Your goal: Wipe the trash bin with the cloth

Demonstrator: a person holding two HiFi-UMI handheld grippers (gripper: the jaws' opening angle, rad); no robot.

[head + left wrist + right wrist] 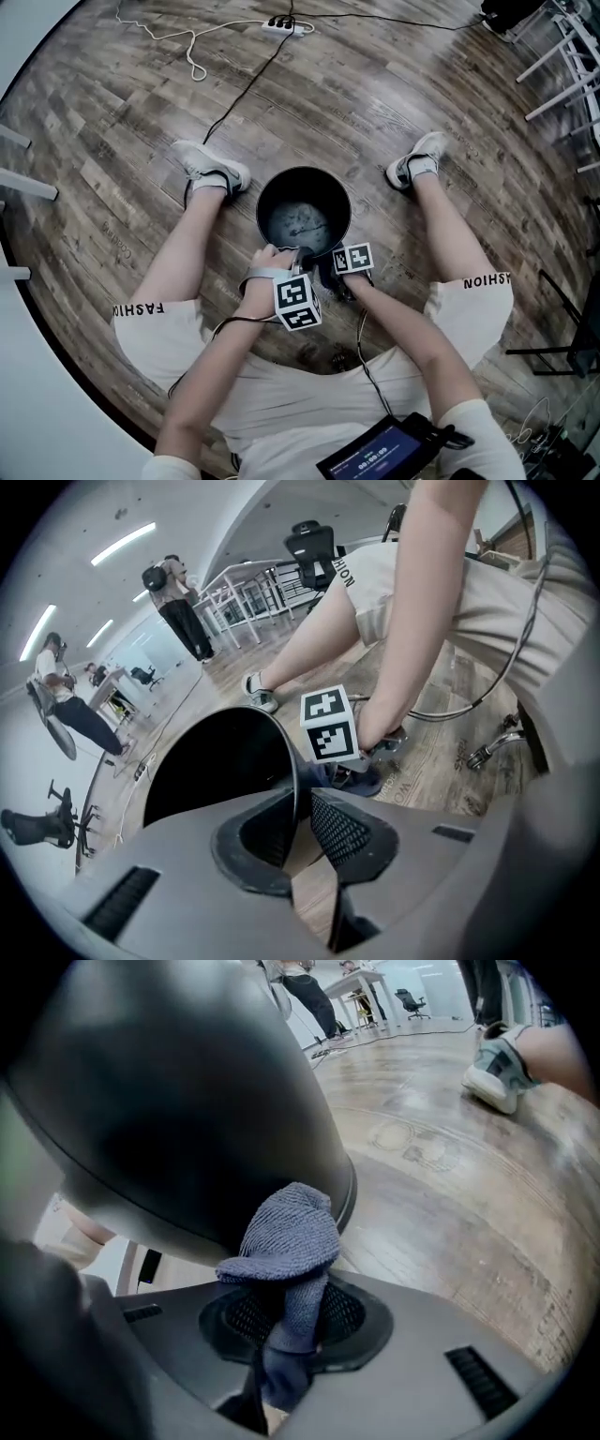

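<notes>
**Plainly printed: FASHI and HION**

Head view. The white shorts carry black lettering. It reads FASHI on the leg at the frame's left and HION, upside down, on the leg at the right. A tablet at the bottom edge shows figures too small to read. Counted here are one trash bin, two sneakers, two grippers with one marker cube each, and one power strip at the top edge. The bin stands open at centre frame on the wooden floor, between the left sneaker and the right sneaker. The left gripper meets the bin's near rim. The right gripper sits just beside it, outside the near wall.

Left gripper view. The jaws are closed on the bin's thin rim, with one pad inside the wall and one outside. HION shows again on the shorts at upper centre. One marker cube, the right gripper's, fills the middle. A floor plank at centre right bears print starting WO; the rest is illegible. Two people stand at upper left, and one black office chair stands at upper centre.

Right gripper view. The jaws clamp one blue-grey knitted cloth. Its bunched end lies against the bin's dark outer wall, which fills the upper left. One sneaker shows at upper right.
</notes>
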